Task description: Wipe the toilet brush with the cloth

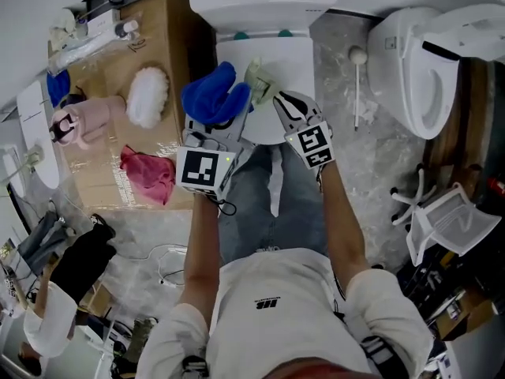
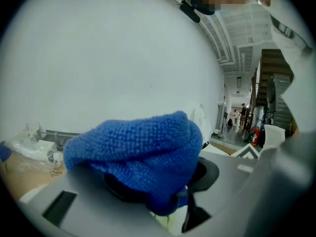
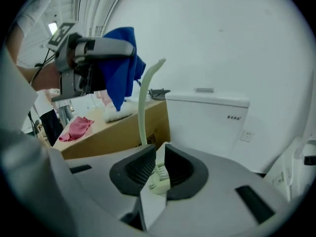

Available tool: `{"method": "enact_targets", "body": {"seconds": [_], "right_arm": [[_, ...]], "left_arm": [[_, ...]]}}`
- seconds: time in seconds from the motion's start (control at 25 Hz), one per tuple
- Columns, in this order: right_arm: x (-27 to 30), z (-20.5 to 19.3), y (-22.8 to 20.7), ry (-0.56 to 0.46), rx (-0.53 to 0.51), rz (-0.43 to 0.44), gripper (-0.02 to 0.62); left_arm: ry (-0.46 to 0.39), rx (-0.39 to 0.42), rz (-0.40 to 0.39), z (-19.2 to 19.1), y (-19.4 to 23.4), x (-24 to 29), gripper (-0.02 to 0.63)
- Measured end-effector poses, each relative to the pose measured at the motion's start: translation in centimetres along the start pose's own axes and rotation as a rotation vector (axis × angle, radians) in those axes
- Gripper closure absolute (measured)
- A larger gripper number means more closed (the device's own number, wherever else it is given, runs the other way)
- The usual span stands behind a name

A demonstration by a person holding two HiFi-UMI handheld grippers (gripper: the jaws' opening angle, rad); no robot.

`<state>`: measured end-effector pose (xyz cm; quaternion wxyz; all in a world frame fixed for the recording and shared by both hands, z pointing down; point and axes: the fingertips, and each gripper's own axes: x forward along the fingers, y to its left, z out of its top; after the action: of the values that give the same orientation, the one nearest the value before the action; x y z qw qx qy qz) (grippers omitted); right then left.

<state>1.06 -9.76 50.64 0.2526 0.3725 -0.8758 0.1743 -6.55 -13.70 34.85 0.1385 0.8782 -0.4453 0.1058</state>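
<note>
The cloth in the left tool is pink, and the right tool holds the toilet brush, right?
Not pink. The left gripper view shows the cloth in the left tool is blue. The right tool does hold the toilet brush.

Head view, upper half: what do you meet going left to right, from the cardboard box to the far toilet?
pink item → white fluffy duster → blue cloth → pale green toilet brush → white long-handled tool on the floor → second toilet. The red cloth is left out: it overlaps the duster's span.
</note>
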Motion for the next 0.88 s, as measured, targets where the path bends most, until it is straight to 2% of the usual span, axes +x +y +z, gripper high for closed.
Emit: {"method": "enact_targets", "body": {"seconds": [0.12, 0.24, 0.4, 0.6, 0.72, 0.88], "right_arm": [[-2.8, 3.8, 0.0, -0.066, 0.009, -0.018, 0.548], [-5.7, 7.6, 0.7, -0.135, 0.012, -0.015, 0.552], [-10.3, 12.5, 2.8, -0.207, -0.015, 0.03, 0.557], [-15.7, 18.1, 5.0, -0.304, -0.052, 0.014, 0.577], [-18.2, 20.4, 6.5, -0.331, -0.046, 0.02, 0.58], [-20.4, 21.3, 7.2, -0.352, -0.065, -0.005, 0.581]], "left_arm": [[0.029, 0.003, -0.004, 0.9, -0.4, -1.0, 0.423], [0.016, 0.017, -0.016, 2.3, -1.0, -2.0, 0.423], [0.012, 0.037, -0.023, 4.5, -1.8, -4.0, 0.423], [-0.001, 0.028, -0.033, 6.7, -3.1, -6.9, 0.423], [0.008, 0.029, -0.05, 7.6, -4.3, -8.4, 0.423], [0.009, 0.033, -0.079, 7.8, -5.9, -9.7, 0.431]]}}
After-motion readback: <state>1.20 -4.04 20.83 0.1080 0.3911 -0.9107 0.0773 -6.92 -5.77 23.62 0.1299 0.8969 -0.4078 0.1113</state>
